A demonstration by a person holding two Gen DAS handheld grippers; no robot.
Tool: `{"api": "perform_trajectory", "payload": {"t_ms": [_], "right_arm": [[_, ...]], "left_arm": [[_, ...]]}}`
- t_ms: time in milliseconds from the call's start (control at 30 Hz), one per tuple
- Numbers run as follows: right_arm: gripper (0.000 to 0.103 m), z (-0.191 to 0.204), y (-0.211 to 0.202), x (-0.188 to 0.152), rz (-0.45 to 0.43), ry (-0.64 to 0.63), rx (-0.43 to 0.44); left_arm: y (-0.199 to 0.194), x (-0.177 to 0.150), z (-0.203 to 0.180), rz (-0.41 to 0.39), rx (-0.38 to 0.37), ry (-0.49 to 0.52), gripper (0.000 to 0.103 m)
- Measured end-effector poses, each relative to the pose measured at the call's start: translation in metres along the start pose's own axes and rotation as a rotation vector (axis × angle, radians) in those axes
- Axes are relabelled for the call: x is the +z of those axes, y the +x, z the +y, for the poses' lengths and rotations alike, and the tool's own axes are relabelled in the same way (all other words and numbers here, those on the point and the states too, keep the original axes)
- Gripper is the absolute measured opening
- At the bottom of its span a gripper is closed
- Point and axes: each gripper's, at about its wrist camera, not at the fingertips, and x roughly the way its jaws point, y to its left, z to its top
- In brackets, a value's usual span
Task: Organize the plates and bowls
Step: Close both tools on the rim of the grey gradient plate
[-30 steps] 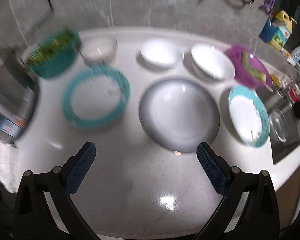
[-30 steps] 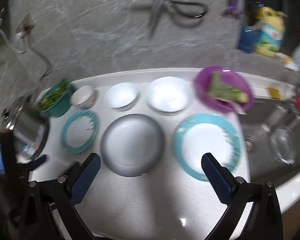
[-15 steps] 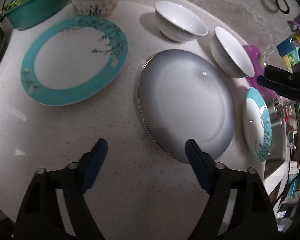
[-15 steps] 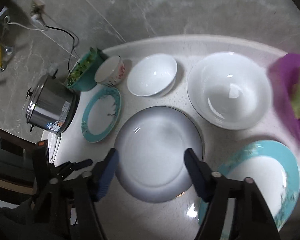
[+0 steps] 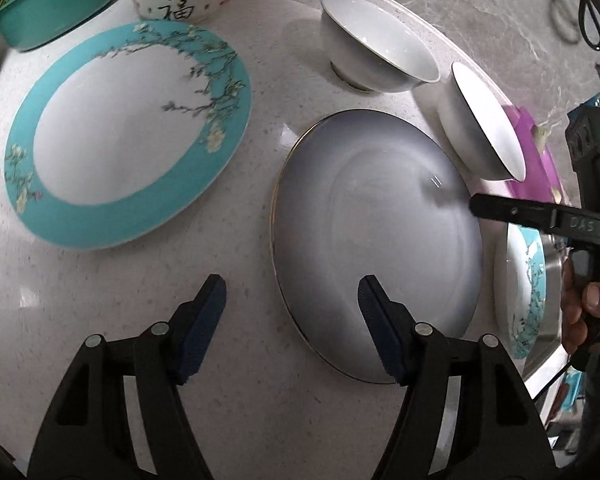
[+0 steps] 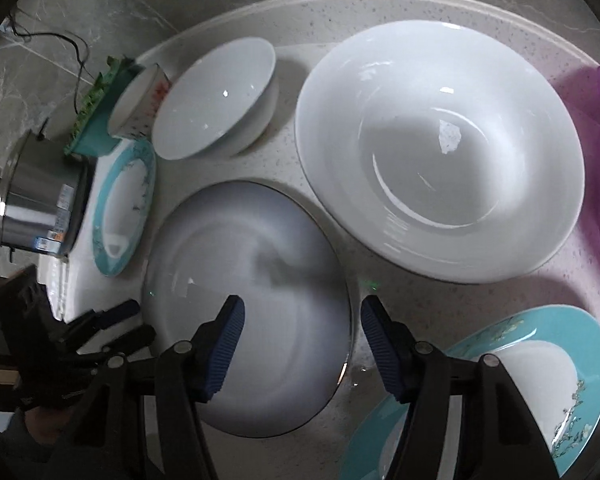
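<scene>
The pale speckled bench point(image 5: 100, 288) carries everything. Largest of the dishes, the grey plate point(image 5: 372, 248) lies flat at the centre, its near rim straddled by both grippers. At its 10 o'clock in the left wrist view lies a teal-rimmed plate point(image 5: 120, 136); a second teal-rimmed plate point(image 6: 540, 368) lies at its 4 o'clock in the right wrist view, with a wide white bowl point(image 6: 440, 152) at 1 o'clock and a smaller white bowl point(image 6: 216, 96) at 12. The left gripper point(image 5: 292, 312) and right gripper point(image 6: 300, 336) have both just been narrowing; their fingers stand apart, one over the plate, one outside its rim, clamping nothing.
</scene>
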Motion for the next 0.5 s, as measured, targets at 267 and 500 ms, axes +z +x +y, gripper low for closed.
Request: {"api": "perform_trajectory", "payload": {"t_ms": [267,500], "right_arm": [[0.061,-0.006,0.008,0.004,0.041,0.009,-0.016],[0.053,0.007,0.012,0.008,0.063,-0.094,-0.088]], "left_arm": [[0.007,0.007,-0.017,0.026,-0.033,0.049,0.054],[0.007,0.010,-0.016,0.040,-0.024,0.056,0.026]]}}
